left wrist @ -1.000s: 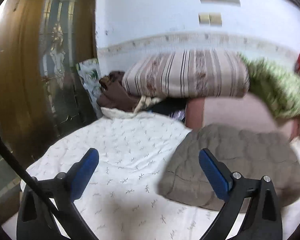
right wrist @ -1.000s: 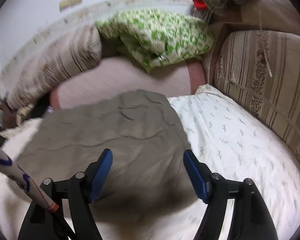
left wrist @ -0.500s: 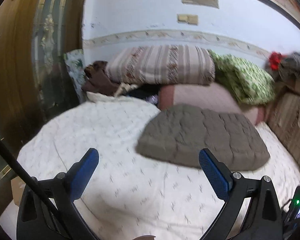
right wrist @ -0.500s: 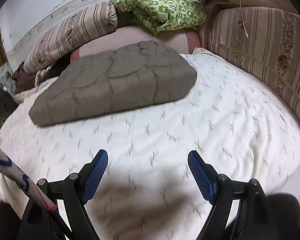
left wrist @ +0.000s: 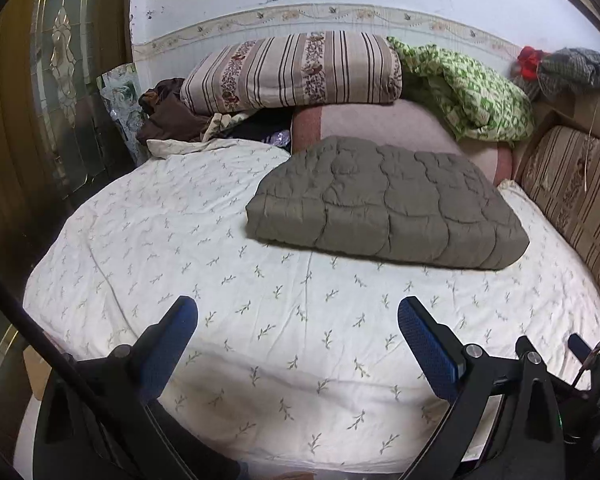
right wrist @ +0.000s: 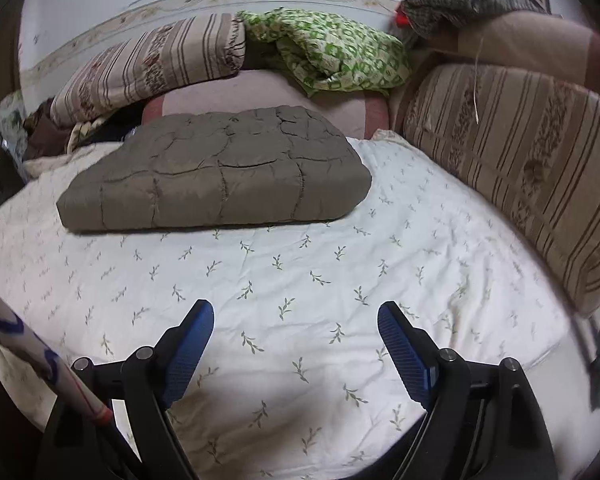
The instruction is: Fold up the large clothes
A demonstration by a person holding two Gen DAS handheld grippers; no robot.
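1. Quilted grey-brown garment (left wrist: 384,208) (right wrist: 220,176): we see it folded into a thick, flat, roughly rectangular bundle, lying on the white leaf-print sheet (left wrist: 260,320) (right wrist: 300,280) toward the far side of the bed.
2. Its far edge sits against the pink cushion (left wrist: 380,124) (right wrist: 260,88) behind it; the near folded edge faces us.
3. Our left gripper (left wrist: 298,320) hangs above the near part of the sheet with its blue-padded fingers spread wide and nothing between them, well apart from the garment.
4. Our right gripper (right wrist: 296,322) is likewise spread wide and empty over the sheet, with the bundle well ahead of it and to the left in the right wrist view.
5. Behind the pink cushion we see a striped bolster (left wrist: 292,72) (right wrist: 148,68) and, beside it, a crumpled green-and-white blanket (left wrist: 472,92) (right wrist: 336,56).
6. A striped sofa cushion (left wrist: 576,184) (right wrist: 520,168) borders the bed on the right.
7. At the far left of the bed lies a heap of dark brown cloth (left wrist: 168,116), next to a wooden door with patterned glass (left wrist: 64,80).
8. A red-tipped white rod with blue markings (right wrist: 40,360) crosses the lower left corner of the right wrist view.
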